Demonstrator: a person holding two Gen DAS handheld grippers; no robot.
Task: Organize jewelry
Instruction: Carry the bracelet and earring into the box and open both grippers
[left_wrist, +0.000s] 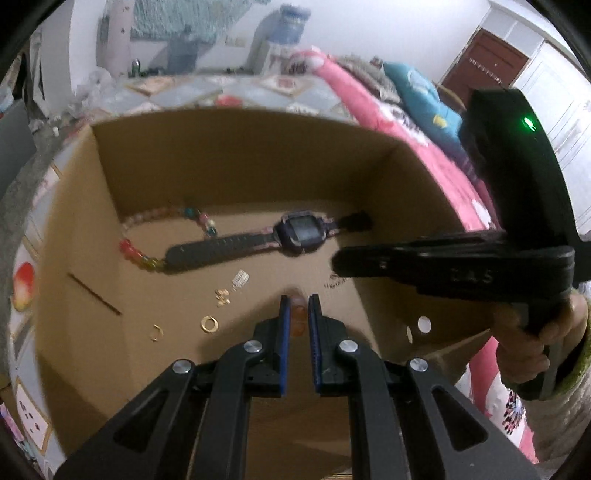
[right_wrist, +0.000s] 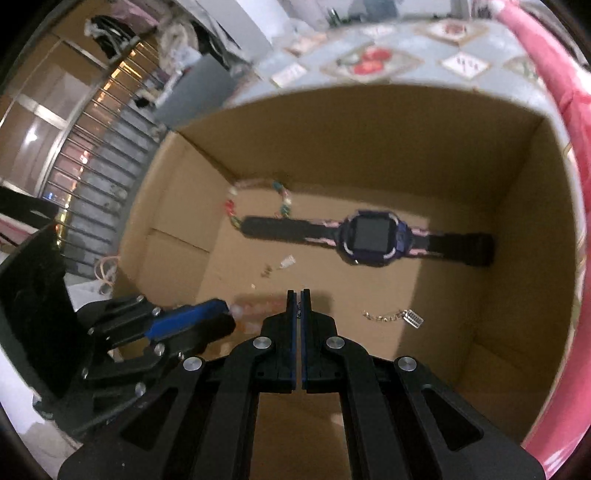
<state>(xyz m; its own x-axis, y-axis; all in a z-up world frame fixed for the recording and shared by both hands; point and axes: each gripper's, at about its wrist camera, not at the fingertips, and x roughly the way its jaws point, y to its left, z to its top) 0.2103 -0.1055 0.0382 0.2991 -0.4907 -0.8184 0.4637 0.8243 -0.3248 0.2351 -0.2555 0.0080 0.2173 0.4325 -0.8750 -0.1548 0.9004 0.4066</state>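
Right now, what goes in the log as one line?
left tool: shut on orange beads | right tool: shut on thin chain | both over cardboard box | watch inside

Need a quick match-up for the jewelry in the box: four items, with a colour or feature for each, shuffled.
Items:
1. watch
2. bead bracelet
3. ring
4. chain

Descriptions:
A. multicoloured, at the far left corner of the cardboard box
B. gold, lying flat on the box floor
C. dark strap, purple case
D. small rectangular charm at one end

Pairs: 1-C, 2-A, 3-B, 4-D
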